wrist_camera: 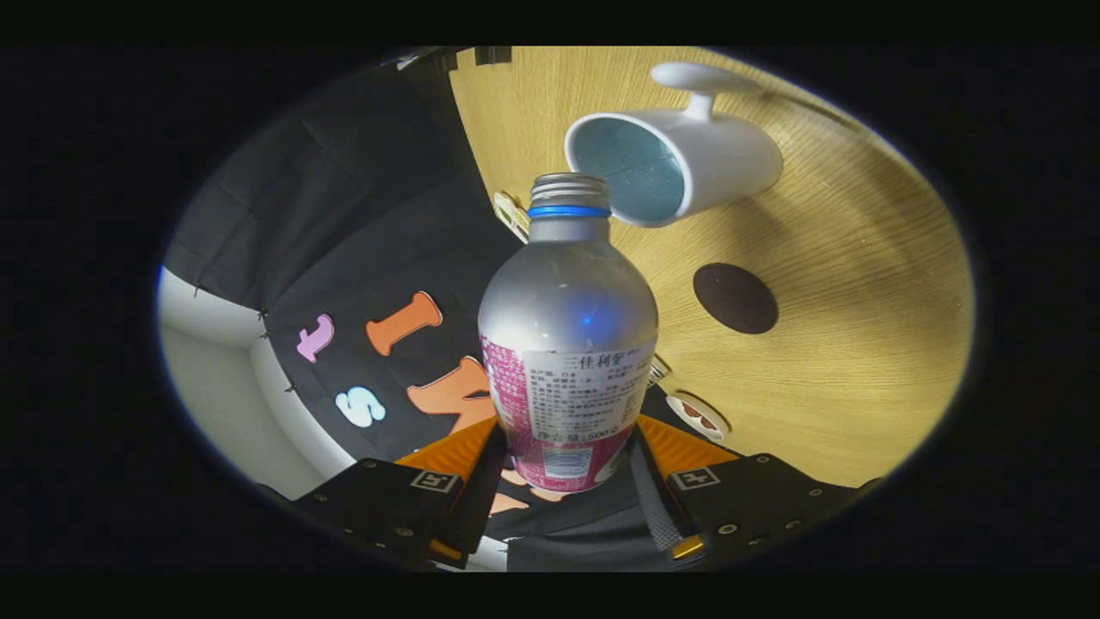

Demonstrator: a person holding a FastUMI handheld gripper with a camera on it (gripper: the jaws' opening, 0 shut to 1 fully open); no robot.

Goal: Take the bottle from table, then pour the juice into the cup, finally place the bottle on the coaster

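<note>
The tool (567,456) is gripping a silver aluminium bottle (567,327), its two fingers pressing on the lower, labelled part of the body from either side. The bottle is standing out ahead of the fingers with its threaded neck pointing away from them; the cap is off and a blue ring (568,211) is sitting just under the thread. A pink and white label (563,413) is wrapping the bottle's base, right where the fingers are meeting it. The whole scene is appearing tilted, with the wooden worktop (859,344) rising beside and beyond the bottle. A white cup (687,163) with a handle is sitting on that worktop just beyond the bottle's mouth, its opening facing the neck and close to it; whether anything is flowing cannot be told. A dark round coaster (736,298) is lying on the worktop near the cup, beside the bottle's shoulder and apart from both
</note>
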